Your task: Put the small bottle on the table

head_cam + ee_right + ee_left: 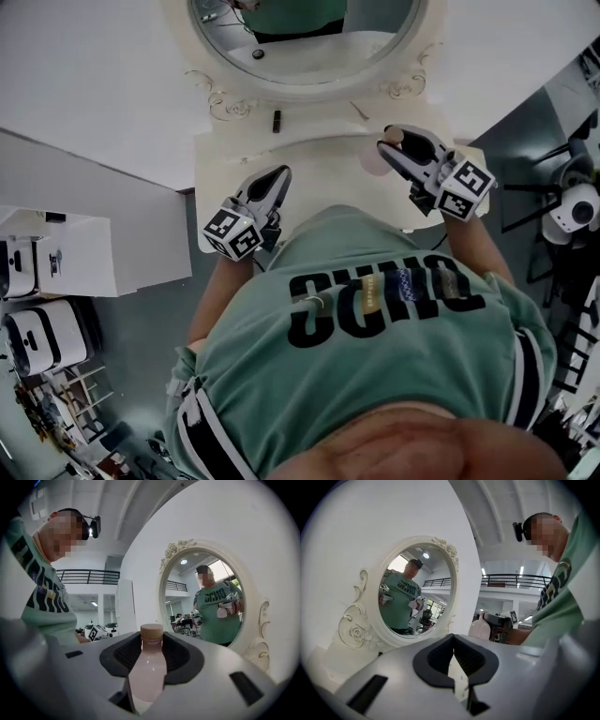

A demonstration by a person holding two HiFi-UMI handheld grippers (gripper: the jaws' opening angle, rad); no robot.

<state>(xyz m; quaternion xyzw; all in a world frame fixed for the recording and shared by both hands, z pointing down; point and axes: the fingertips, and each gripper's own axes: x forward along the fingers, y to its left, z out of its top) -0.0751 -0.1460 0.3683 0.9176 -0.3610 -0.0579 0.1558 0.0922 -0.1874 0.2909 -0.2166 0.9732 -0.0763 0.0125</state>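
The right claw [151,645] is clamped on the small bottle [151,667] at mid-body, over the tabletop [309,159] near its right edge. The left claw [453,640] is clenched, empty. The bottle is judged light, smooth and slippery.

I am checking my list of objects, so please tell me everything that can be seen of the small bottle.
The small bottle is pale pink, smooth and plastic-looking, with a rounded shoulder, a narrow neck and a tan cap, which is on. It stands roughly upright between the jaws of the right gripper, whose dark pads press on its two sides. It is over the white table. Its base is hidden, so whether it touches the table cannot be told.
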